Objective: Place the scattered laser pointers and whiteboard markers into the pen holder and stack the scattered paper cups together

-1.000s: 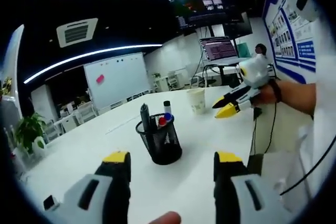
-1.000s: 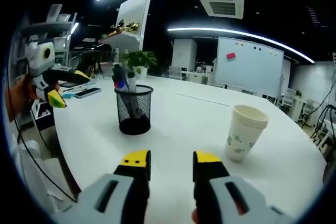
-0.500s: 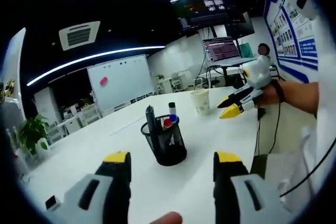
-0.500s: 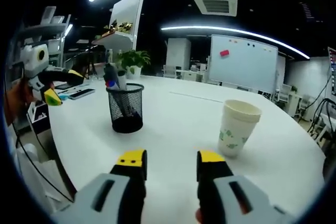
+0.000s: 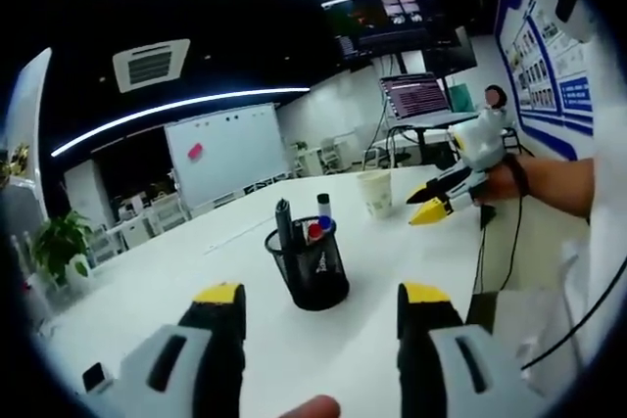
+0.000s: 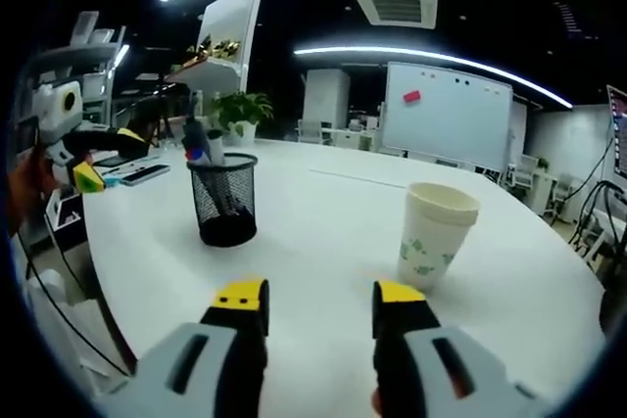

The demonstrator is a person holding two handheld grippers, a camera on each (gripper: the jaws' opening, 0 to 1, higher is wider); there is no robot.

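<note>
A black mesh pen holder point(image 5: 313, 266) point(image 6: 222, 201) stands upright on the white table point(image 5: 245, 340), with markers and pointers point(image 5: 305, 226) sticking out of it. A stack of white paper cups point(image 6: 434, 234) point(image 5: 374, 190) with a green print stands apart from it. My left gripper point(image 5: 320, 298) is open with nothing between its yellow-tipped jaws, short of the holder. My right gripper point(image 6: 312, 297) is open too, low over the table between holder and cups. Each gripper also appears in the other's view: the right gripper point(image 5: 439, 198) beside the cups, the left gripper point(image 6: 90, 157) at the far left.
A whiteboard point(image 6: 446, 116) stands at the back of the room, and a potted plant point(image 6: 238, 109) sits near the table's far side. A phone point(image 6: 144, 173) lies on the table beyond the holder. A monitor on a stand point(image 5: 412, 95) is behind the cups. A person's arm point(image 5: 554, 179) holds the right gripper.
Both views have shifted slightly as the hands moved; the right gripper's jaws have spread a little wider. The holder and cups stay where they were.
</note>
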